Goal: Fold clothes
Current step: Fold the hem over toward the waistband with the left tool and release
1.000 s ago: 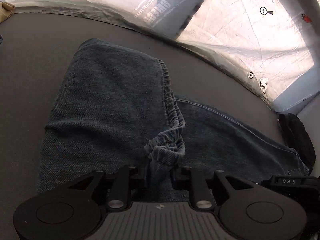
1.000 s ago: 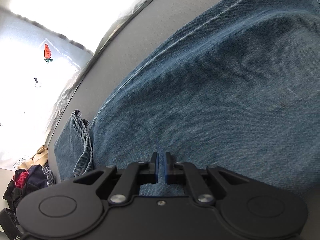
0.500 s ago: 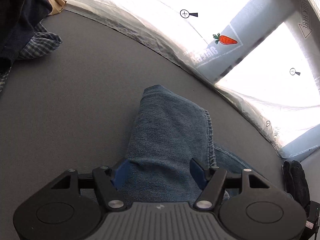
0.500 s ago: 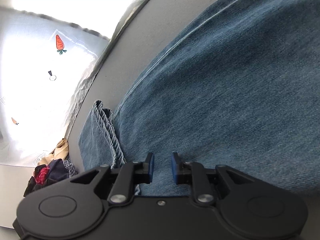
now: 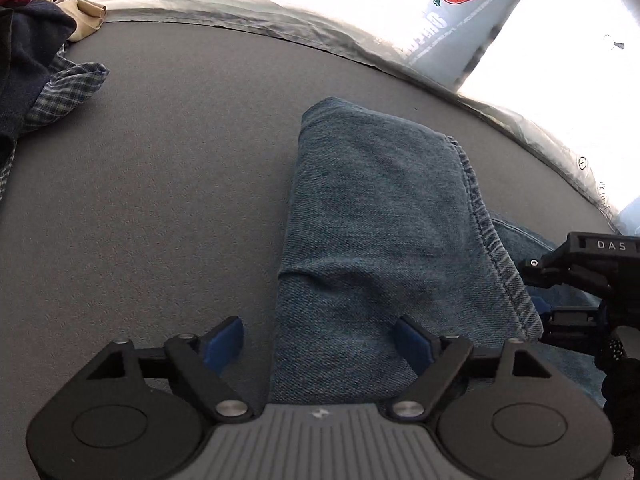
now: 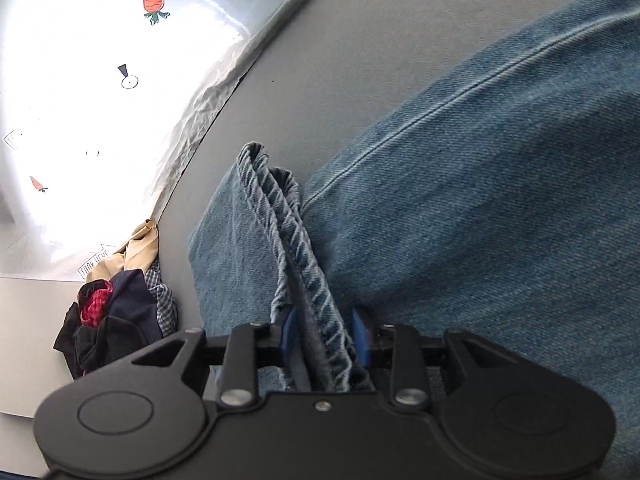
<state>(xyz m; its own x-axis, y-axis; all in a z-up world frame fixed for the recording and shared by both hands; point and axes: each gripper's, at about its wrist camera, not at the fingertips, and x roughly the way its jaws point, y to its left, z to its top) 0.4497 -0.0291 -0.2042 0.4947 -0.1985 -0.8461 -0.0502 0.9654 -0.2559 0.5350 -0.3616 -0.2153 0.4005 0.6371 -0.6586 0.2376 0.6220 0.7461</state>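
From the left wrist: folded blue denim jeans [image 5: 380, 216] lying on the grey matte counter [image 5: 180, 168], thick stitched hem along the right edge; left hand-held gripper [image 5: 320, 344] wide and opening, blue pads clear of the cloth between them; other hand-held gripper's black body right of the jeans. From the right wrist only: doubled, twisted hem layers between the opening right hand-held gripper [image 6: 324, 336], pads not pressing; heap of mixed clothes [image 6: 116, 304] left of the jeans [image 6: 500, 200].
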